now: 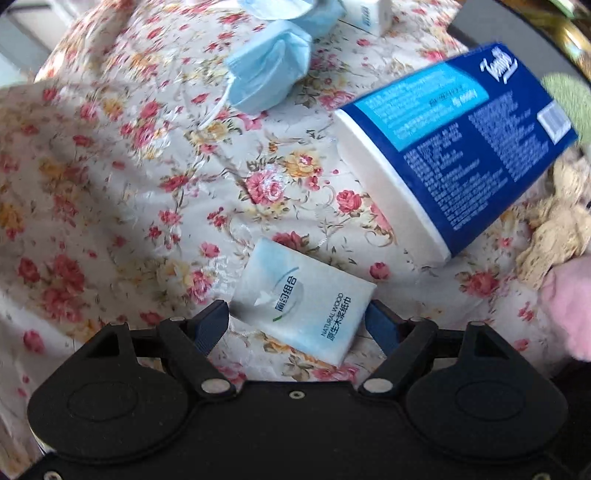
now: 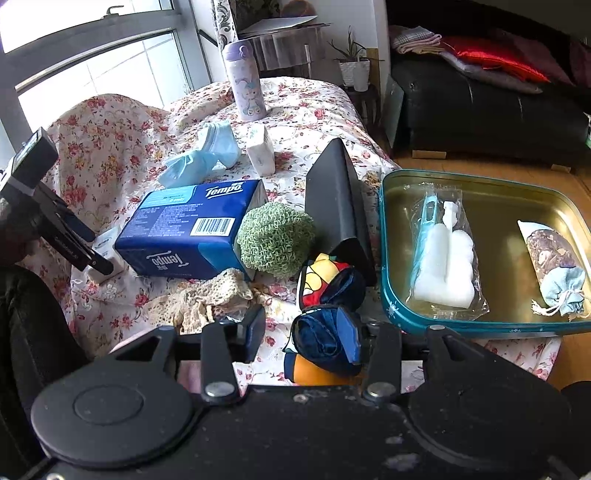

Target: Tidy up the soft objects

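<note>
Left wrist view. Bottom centre: left gripper (image 1: pixel 299 317), jaws spread, straddling a small tissue pack (image 1: pixel 301 304) that lies flat on the floral cloth (image 1: pixel 122 177). The right blue pad (image 1: pixel 382 325) sits at the pack's corner and the left one at its lower-left edge; a firm press is not evident, so the pack reads as released. Bare cloth fills the left half of the frame. Right of centre: the blue Tempo box (image 1: pixel 461 147), its white end just beyond the pack, a strip of cloth between. Lower right edge: beige lace (image 1: pixel 554 229) and something pink. Top: blue masks (image 1: pixel 269 70) and a second pack (image 1: pixel 369 14).

Right wrist view. Bottom centre: right gripper (image 2: pixel 306 338), jaws partly spread; a rolled navy cloth item (image 2: pixel 325 343) lies against the right pad, while the left pad stands clear over bare cloth. Whether it is pinched cannot be told. Mid-right: teal tin (image 2: pixel 480 328), its near rim just beyond the gripper, holding a bagged white item (image 2: pixel 443 258) and a pouch (image 2: pixel 561 284), with open floor between them. Centre: green scrubber (image 2: pixel 275 240) touching the box. Far: bottle (image 2: pixel 245 81).
</note>
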Demonstrator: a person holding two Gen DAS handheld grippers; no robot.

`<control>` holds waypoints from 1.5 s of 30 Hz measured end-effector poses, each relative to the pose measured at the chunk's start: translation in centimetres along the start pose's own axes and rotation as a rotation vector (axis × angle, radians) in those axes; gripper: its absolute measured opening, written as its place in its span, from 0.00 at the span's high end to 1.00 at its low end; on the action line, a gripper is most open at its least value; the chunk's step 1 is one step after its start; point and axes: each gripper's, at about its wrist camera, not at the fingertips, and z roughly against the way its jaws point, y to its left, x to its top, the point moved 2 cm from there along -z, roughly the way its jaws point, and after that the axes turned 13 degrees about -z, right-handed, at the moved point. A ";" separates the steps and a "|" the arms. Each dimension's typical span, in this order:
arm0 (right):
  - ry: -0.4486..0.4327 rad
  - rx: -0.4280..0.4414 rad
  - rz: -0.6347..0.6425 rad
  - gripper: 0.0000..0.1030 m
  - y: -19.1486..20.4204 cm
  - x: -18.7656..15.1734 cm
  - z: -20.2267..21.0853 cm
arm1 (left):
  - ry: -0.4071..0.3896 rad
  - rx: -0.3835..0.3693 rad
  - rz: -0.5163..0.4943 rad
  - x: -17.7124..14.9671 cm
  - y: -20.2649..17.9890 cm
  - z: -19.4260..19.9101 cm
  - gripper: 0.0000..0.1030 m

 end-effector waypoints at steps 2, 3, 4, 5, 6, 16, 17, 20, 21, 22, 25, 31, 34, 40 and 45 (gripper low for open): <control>0.002 -0.009 -0.004 0.56 -0.1 -0.1 0.0 | -0.002 0.005 -0.018 0.2 -0.2 -0.4 0.26; 0.005 -0.013 -0.005 0.55 -0.2 -0.1 0.0 | -0.012 0.006 -0.018 0.3 -0.2 -0.4 0.27; 0.010 -0.018 -0.008 0.53 -0.3 -0.2 -0.1 | -0.029 0.003 -0.011 0.3 -0.1 -0.3 0.28; 0.016 -0.021 -0.011 0.53 -0.3 -0.3 -0.2 | -0.042 -0.004 0.000 0.3 0.1 -0.2 0.29; 0.022 -0.026 -0.012 0.51 -0.4 -0.4 -0.4 | -0.049 -0.011 0.017 0.3 0.2 -0.1 0.29; 0.129 -0.061 -0.088 0.37 -0.8 -0.4 -3.3 | 0.004 -0.026 0.379 -0.4 4.5 -0.5 0.30; 0.160 -0.027 -0.112 0.37 -0.6 -0.3 -3.3 | 0.003 -0.027 0.410 -0.3 4.7 -0.5 0.30; 0.176 0.167 -0.095 0.39 0.6 -0.2 -1.6 | 0.005 -0.014 0.457 -0.1 4.7 -0.6 0.30; 0.164 0.196 -0.070 0.37 1.0 -0.2 -0.9 | 0.007 -0.008 0.470 -0.1 4.9 -0.6 0.30; 0.137 0.184 -0.035 0.35 1.4 -0.1 -0.3 | 0.007 -0.007 0.489 -0.2 5.0 -0.7 0.30; 0.032 0.081 0.092 0.24 1.7 0.0 0.5 | -0.003 -0.015 0.538 -1.0 5.7 -0.9 0.30; -0.039 0.001 0.321 0.12 0.3 -0.4 -0.5 | -0.019 -0.028 0.604 -2.0 6.8 -1.3 0.30; -0.050 0.001 0.490 0.07 0.2 -1.4 -0.5 | -0.020 -0.030 0.612 -1.9 6.9 -1.5 0.30; -0.010 0.038 0.701 0.04 0.7 -2.2 -2.2 | -0.013 -0.018 0.611 -1.8 6.6 -1.3 0.30; 0.026 0.060 0.780 0.04 1.1 -2.0 -4.2 | -0.023 -0.025 0.634 -2.1 6.8 -1.2 0.30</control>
